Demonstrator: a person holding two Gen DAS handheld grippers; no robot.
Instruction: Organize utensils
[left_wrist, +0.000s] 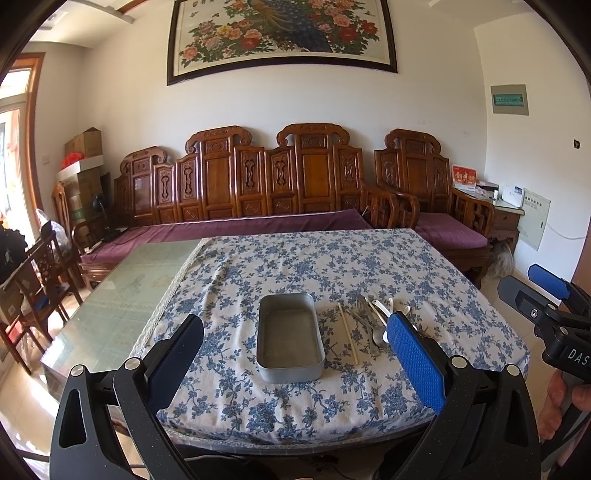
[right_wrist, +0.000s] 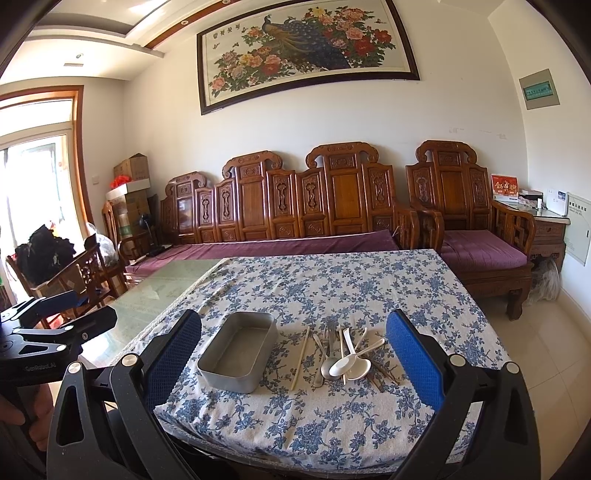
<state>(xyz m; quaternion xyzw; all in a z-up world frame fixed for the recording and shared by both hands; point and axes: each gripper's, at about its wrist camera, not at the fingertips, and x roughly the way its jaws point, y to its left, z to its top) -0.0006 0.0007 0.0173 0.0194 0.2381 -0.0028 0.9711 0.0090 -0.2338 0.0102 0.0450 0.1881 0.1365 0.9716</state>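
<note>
Both grippers, left and right, gape wide near the tabletop edge, tin beside spoons; the left view hides some spoons.

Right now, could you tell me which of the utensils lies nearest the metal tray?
The single pale chopstick, lying alone on the cloth just right of the metal tray. The spoons and forks sit crossed in a pile farther right.
</note>
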